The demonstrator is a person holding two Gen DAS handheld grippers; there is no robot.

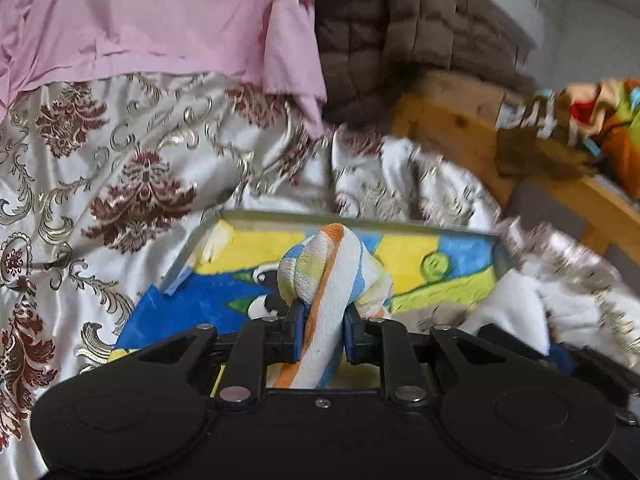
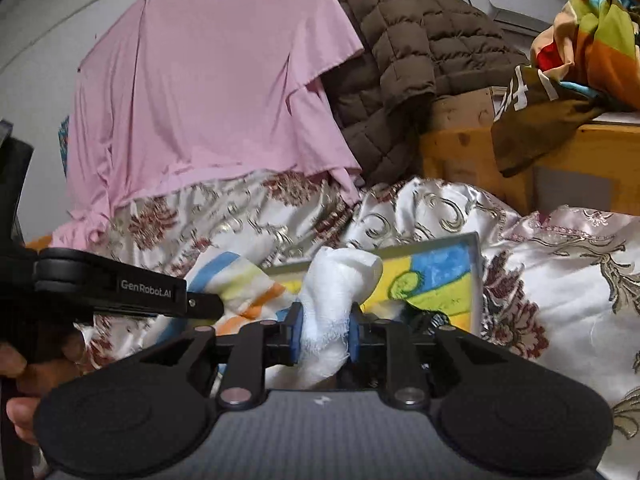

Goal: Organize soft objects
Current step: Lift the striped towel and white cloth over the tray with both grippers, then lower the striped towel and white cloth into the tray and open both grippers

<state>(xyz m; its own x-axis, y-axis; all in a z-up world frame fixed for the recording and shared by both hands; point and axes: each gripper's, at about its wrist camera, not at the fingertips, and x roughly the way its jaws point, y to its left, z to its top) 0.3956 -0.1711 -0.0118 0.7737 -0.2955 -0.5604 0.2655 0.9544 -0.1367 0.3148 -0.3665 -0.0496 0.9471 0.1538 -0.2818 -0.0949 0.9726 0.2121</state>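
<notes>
The left gripper (image 1: 324, 332) has its jaws closed narrowly on a striped cloth (image 1: 332, 276), whose bunched end bulges just ahead of the jaws while its tail hangs back between them. The right gripper (image 2: 324, 334) has its jaws pinched on a white cloth (image 2: 336, 288), which stands up ahead of them. Just beyond both pairs of jaws lies a shallow tray (image 1: 360, 221) with a yellow and blue lining, resting on the patterned bedspread (image 1: 120, 160).

A bed (image 2: 560, 280) with a floral satin cover (image 1: 100, 168) carried everything. A colourful shallow tray (image 1: 502, 252) lay on it, a pink sheet (image 1: 160, 20) draped at the far side.
</notes>
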